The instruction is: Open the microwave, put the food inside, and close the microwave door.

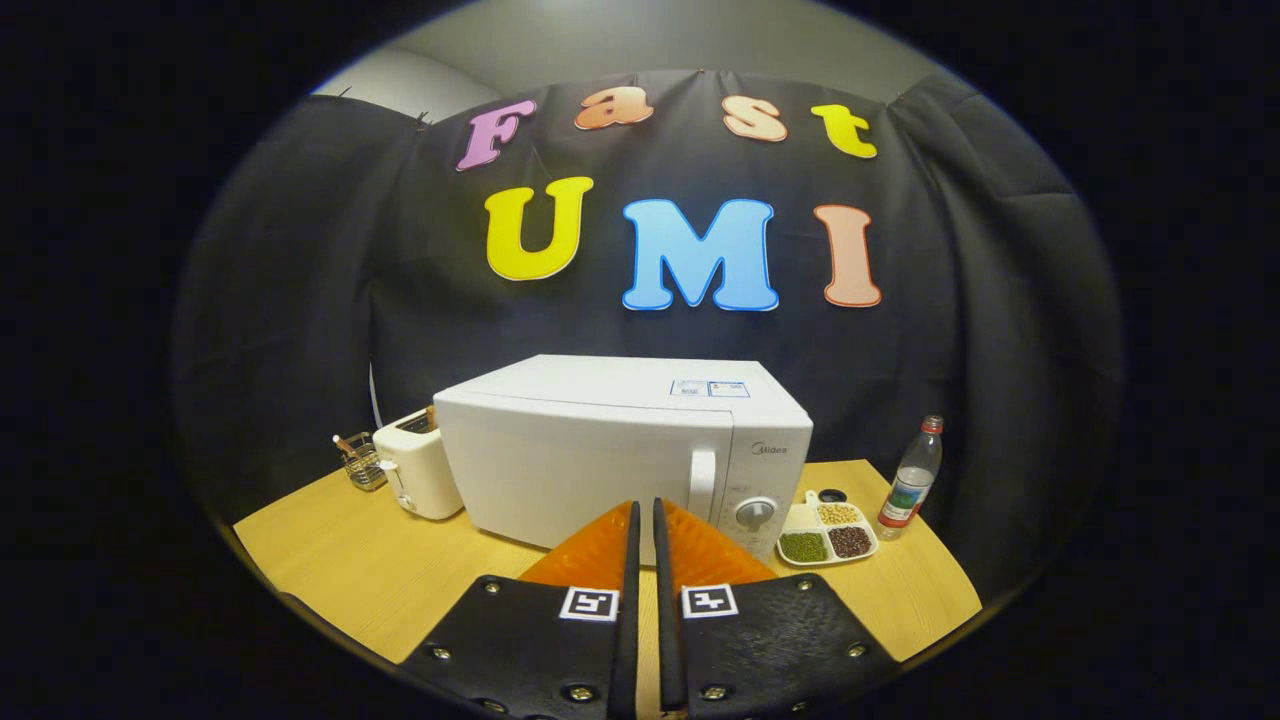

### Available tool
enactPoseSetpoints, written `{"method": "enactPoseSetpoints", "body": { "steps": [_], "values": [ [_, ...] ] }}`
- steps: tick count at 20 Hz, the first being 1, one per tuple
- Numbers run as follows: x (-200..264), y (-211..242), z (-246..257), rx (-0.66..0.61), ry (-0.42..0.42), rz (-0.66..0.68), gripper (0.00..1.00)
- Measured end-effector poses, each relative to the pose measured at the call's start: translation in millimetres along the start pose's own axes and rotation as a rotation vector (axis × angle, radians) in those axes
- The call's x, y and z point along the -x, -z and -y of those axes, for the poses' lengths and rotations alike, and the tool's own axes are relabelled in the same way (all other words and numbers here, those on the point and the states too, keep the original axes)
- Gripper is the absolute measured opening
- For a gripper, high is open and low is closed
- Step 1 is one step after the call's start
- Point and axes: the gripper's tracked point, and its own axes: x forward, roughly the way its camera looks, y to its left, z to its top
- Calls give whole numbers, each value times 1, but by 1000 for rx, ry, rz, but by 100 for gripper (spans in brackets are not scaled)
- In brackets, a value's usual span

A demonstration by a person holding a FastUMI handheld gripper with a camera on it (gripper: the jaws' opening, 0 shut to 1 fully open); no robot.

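A white microwave (pixel 610 450) stands on the wooden table (pixel 370 560) with its door shut. The vertical door handle (pixel 703 484) and a round knob (pixel 755 513) are on its right side. A white divided tray of food (pixel 828 535) with green, brown and pale beans lies on the table just right of the microwave. My gripper (pixel 645 510) is in front of the microwave door, a little left of the handle. Its two fingers are nearly together with only a thin slit between them, and nothing is held.
A white toaster (pixel 420 475) sits left of the microwave, with a small wire basket (pixel 360 462) beyond it. A plastic bottle with a red cap (pixel 912 478) stands right of the food tray. The table's front edge curves close below the fingers.
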Motion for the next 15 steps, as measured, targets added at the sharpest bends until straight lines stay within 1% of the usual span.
{"method": "enactPoseSetpoints", "body": {
  "steps": [4,5,6,9,12,15],
  "values": [
    [53,-4,-2,-10,18,52,10],
    [64,-5,-5,-19,14,62,17],
    [74,-7,-8,-30,8,73,38],
    [97,-19,-5,-57,36,109,99],
    [111,-30,-9,-78,35,138,99],
    [118,-36,-15,-62,28,153,100]
  ]
}}
